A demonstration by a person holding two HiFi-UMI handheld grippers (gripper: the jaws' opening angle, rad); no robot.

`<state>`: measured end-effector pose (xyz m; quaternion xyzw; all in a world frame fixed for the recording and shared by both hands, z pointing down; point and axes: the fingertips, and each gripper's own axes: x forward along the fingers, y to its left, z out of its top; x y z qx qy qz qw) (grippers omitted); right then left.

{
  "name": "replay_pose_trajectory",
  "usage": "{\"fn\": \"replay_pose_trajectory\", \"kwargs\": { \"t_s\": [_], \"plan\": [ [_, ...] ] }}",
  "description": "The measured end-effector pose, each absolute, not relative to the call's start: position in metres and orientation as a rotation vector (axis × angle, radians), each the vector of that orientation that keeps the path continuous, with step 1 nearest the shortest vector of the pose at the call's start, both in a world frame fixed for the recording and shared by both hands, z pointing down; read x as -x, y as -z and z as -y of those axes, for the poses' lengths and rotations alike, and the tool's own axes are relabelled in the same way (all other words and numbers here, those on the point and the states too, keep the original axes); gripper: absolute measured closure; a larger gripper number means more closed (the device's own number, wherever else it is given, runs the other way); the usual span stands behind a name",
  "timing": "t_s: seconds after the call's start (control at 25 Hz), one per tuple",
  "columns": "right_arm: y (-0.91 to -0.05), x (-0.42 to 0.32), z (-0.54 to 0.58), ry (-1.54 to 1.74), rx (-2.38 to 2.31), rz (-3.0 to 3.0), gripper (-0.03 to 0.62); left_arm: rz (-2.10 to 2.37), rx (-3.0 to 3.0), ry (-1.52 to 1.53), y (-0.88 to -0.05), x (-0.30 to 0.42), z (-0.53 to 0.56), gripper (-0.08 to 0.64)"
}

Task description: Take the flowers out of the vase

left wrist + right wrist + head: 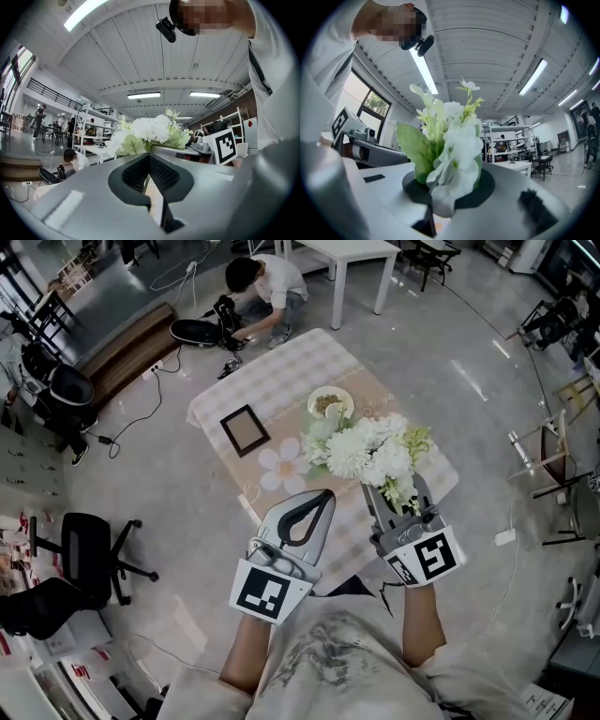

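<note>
Grey left claw [323,495], nearest the person, is clenched on nothing, just beside the bunch. Right claw [398,491] is clamped on the stems of the white flowers [370,451], whose blooms hang over the checked surface [272,381]. No vase shows in any view; it may be hidden beneath the blooms. The bunch appears gripped for removal, but it still has to be set down.

tablecloth [281,381]: matt checked cloth | floor [450,362]: glossy, smooth | flowers [370,451]: matt petals
</note>
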<state>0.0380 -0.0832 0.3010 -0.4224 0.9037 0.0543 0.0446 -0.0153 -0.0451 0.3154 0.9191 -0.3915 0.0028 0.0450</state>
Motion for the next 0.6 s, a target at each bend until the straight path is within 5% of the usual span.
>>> {"fn": "replay_pose_trajectory", "kwargs": {
  "t_s": [0.6],
  "plan": [
    [-0.299,-0.039,0.064,-0.162,1.290,-2.768,0.523,1.211,-2.795,-0.009,-0.319,0.019,0.044,0.552]
  ]
}}
